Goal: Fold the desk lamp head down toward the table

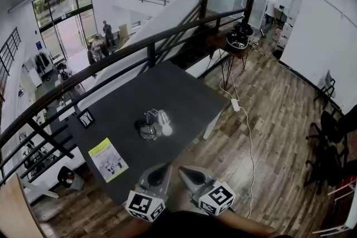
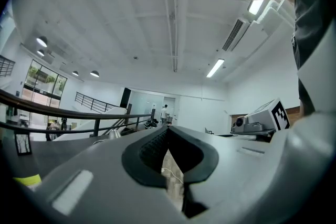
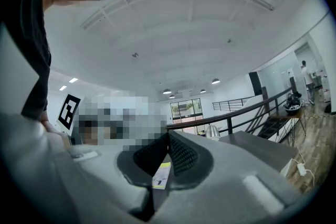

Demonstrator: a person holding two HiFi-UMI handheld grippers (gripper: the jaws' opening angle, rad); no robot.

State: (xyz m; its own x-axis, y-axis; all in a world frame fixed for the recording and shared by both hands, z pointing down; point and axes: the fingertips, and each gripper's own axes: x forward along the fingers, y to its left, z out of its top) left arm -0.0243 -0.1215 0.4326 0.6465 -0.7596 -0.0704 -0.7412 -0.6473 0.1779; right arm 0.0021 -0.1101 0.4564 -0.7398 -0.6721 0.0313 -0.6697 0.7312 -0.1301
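**STATUS: BOTH GRIPPERS CLOSED AND EMPTY, LAMP ON TABLE CENTRE**

**Head view.** The dark grey rectangular table (image 1: 184,83) stands on a brown wooden plank floor (image 1: 268,136), beside a black metal railing (image 1: 150,44). The chrome desk lamp (image 1: 153,125) stands near the middle of the tabletop. Its round base is at the left, and its bell-shaped head with a pale opening sits just beside the base at 3 o'clock. How far the arm is folded cannot be made out. A yellow-green printed leaflet (image 1: 107,159) lies flat at 8 o'clock of the lamp. A small black-framed card (image 1: 86,118) stands at 9 o'clock of the lamp, near the table edge. The left gripper (image 1: 163,169) and the right gripper (image 1: 184,171) are at 6 o'clock of the lamp, at the near table edge. They sit side by side with tips converging, apart from the lamp.

**Left gripper view.** The jaws meet at the tips with nothing between them. Floor and a white cable (image 2: 173,176) show through the opening below the tips. The lamp head appears at 10 o'clock of the tips, well apart.

**Right gripper view.** The jaws are pressed together and hold nothing. The leaflet shows through the opening below the tips. The lamp head appears at 3 o'clock of the tips, on the tabletop, not touched.
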